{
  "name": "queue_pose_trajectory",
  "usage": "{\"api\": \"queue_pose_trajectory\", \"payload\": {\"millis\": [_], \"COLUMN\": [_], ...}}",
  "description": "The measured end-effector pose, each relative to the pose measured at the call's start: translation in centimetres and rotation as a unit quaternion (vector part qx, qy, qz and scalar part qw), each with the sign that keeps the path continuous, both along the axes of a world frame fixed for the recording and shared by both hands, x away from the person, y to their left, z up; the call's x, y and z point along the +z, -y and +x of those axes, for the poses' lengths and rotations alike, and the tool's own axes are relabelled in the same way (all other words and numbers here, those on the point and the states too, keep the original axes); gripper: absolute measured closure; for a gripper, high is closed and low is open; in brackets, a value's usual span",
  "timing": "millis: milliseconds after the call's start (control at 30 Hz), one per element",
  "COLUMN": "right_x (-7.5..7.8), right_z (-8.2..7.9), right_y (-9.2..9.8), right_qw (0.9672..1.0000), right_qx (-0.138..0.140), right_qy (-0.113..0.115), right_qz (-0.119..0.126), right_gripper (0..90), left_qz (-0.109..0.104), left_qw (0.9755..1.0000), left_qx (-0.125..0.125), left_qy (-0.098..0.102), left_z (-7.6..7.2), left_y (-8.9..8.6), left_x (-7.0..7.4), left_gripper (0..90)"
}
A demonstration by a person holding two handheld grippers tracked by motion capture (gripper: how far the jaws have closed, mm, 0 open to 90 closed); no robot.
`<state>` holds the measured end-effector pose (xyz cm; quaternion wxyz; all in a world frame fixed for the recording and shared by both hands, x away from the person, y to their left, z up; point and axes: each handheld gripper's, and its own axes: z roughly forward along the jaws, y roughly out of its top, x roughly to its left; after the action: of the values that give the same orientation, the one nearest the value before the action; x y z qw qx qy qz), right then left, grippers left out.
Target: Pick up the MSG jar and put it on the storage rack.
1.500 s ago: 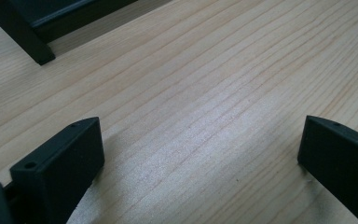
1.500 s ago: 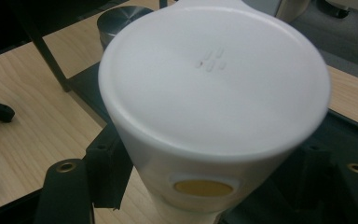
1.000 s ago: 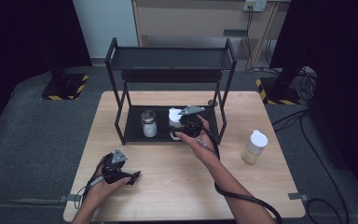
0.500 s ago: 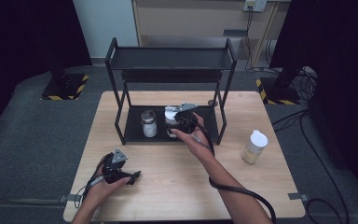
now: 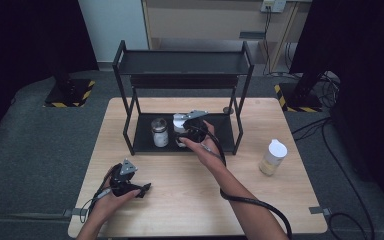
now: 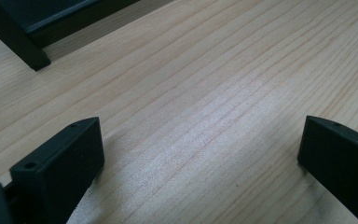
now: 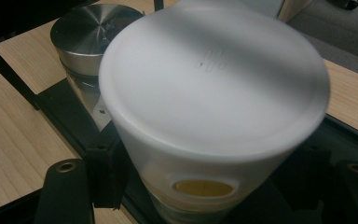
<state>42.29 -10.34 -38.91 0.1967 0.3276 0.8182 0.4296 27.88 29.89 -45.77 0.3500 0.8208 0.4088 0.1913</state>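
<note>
Right gripper view: white-lidded jar [image 7: 214, 107] beside steel-lidded jar [image 7: 91, 35]

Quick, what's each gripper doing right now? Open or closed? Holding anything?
Left gripper: open, holding nothing, over the bare table.
Right gripper: closed on the white-lidded jar, on the rack's bottom shelf.

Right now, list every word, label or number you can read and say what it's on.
None can be read.
White lid: a faint embossed mark, too blurred to read.
Jar and bottle: no legible label.
Rack: no writing.
</note>
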Motion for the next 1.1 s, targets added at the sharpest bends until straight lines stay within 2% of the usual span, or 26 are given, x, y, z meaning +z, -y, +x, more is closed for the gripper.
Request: {"api": "queue_pose_trajectory", "payload": {"millis": [833, 1100], "right_x": [-0.4, -0.7], "right_z": [0.9, 1.1], "right_y": [-0.3, 0.3], "right_qw": [1.0000, 0.9999], "right_qx": [-0.002, 0.002], "right_qy": [-0.005, -0.008], "right_qz": [-0.004, 0.007], "right_gripper": [31.3, 31.2], "left_qz": [-0.001, -0.001], "left_qw": [1.0000, 1.0000], "left_qx": [-0.001, -0.001], "left_qy": [0.000, 0.000], "left_z": [0.0, 0.1], "left_y": [0.0, 0.0], "left_x": [0.0, 0.0], "left_gripper": [0.0, 0.0]}}
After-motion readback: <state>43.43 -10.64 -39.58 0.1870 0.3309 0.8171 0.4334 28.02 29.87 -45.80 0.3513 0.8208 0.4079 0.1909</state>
